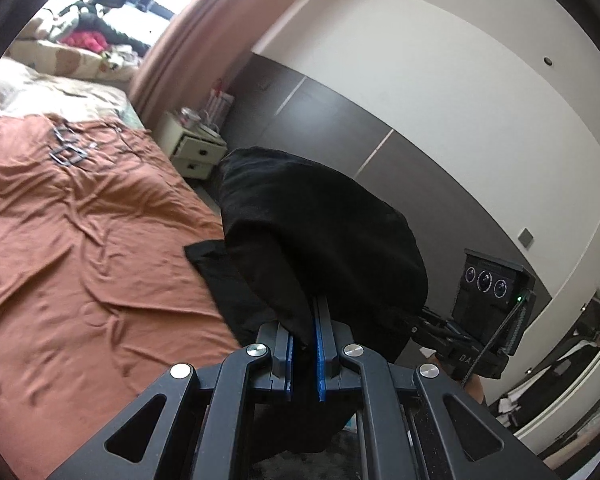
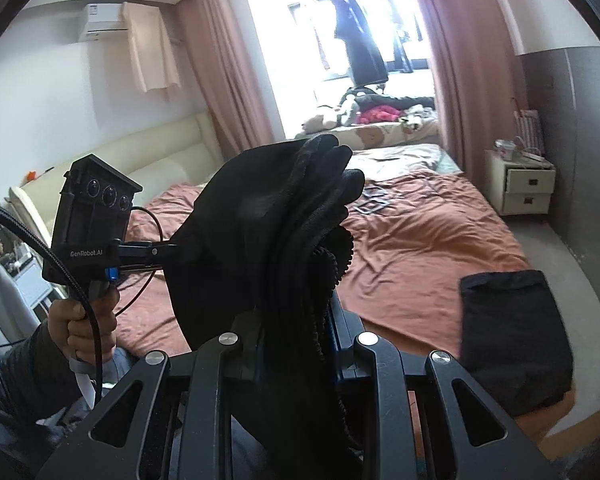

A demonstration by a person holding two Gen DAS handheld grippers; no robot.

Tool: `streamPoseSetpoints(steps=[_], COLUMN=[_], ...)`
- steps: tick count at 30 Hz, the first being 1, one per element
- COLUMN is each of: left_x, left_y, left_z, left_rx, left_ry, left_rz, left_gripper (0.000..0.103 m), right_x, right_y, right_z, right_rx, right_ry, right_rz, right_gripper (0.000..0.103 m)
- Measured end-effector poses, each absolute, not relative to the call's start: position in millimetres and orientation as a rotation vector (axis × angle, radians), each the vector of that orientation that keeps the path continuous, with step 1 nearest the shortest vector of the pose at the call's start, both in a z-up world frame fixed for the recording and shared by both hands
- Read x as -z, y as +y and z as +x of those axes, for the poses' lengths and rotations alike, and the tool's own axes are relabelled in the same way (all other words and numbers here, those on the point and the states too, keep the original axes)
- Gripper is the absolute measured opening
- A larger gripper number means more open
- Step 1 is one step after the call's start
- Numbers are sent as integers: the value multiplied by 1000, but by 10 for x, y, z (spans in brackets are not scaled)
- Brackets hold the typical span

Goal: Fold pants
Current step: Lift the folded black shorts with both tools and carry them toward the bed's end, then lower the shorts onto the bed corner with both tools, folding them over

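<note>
The black pants (image 2: 268,240) hang in the air above the near edge of the bed (image 2: 420,232), bunched between both claws. The left gripper (image 1: 305,344) pinches a fold of them tight. The right gripper (image 2: 300,344) pinches the thick waistband. The cloth blocks most of the bed behind it. A folded black garment (image 2: 512,340) lies on the bed's near corner. A white nightstand (image 2: 524,184) stands beside the bed. Small square frames (image 1: 66,148) lie on the brown sheet (image 1: 80,240).
</note>
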State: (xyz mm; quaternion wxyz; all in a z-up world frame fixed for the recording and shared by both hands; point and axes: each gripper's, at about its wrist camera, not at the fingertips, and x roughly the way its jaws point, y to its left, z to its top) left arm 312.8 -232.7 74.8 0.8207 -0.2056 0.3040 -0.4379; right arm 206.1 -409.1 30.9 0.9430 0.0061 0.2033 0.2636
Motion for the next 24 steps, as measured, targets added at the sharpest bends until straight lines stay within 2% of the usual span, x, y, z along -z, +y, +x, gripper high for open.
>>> streamPoseSetpoints(steps=[24], left_x=[-113], left_y=[-3989], left_z=[4414], left_rx=[1153], left_ry=[838], left_rz=[-470], left_gripper=[9], right_x=[-507], right_y=[-4200], right_z=[2135], right_rx=[-252], right_ry=[485], right_rz=[-64], right_gripper=[21])
